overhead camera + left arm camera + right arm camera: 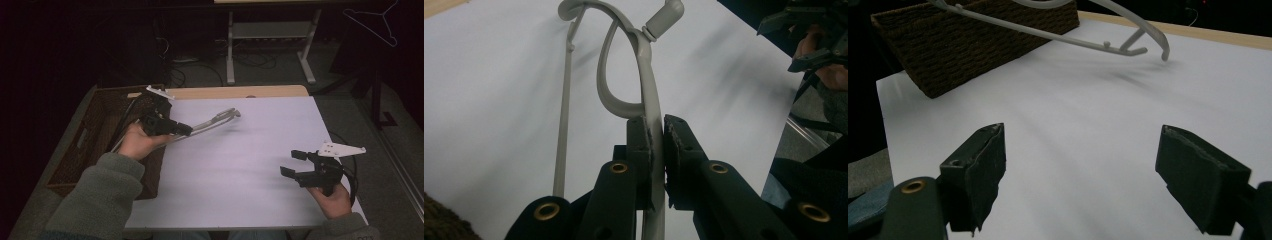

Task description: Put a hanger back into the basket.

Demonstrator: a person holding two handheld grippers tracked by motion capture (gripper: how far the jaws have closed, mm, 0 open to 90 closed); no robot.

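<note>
A grey plastic clothes hanger [215, 120] hangs in the air over the white table top [250, 165], reaching from the basket toward the middle. My left gripper [187, 130] is shut on one of its arms; in the left gripper view the pads [674, 137] pinch the hanger [646, 95] just below its hook. My right gripper [291, 163] is held open near the front right of the table, nothing between its jaws. From the right gripper view [1080, 160] the hanger [1068, 37] floats well ahead, above the table.
A brown woven basket [75, 145] stands along the table's left edge, also visible in the right gripper view [963, 50]. Behind the table is a white metal desk frame [270, 35] with cables on the floor. A thin wire hanger [372, 22] hangs at the back right.
</note>
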